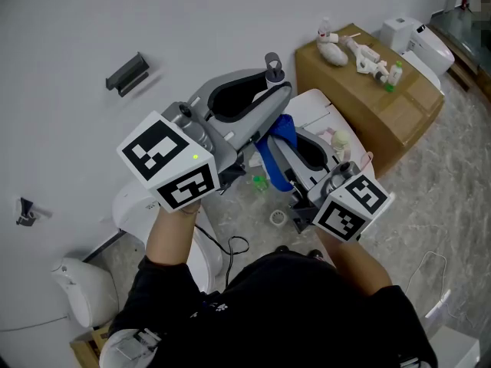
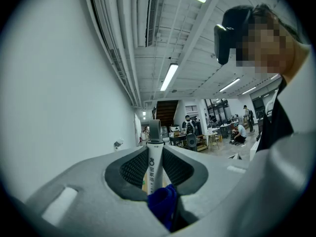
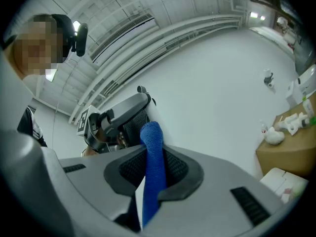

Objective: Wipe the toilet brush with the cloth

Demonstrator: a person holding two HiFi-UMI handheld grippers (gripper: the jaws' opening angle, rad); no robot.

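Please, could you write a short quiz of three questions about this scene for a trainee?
1. What colour is the cloth between the jaws of the right gripper?
2. True or false: the left gripper holds the toilet brush by its handle.
3. Which thing stands by the wall in the head view? A) cardboard box B) ladder C) bicycle

Key: 1 blue; 2 true; 3 A.

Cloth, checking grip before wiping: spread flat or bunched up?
Bunched: the cloth stands as a narrow roll clamped in the right gripper.
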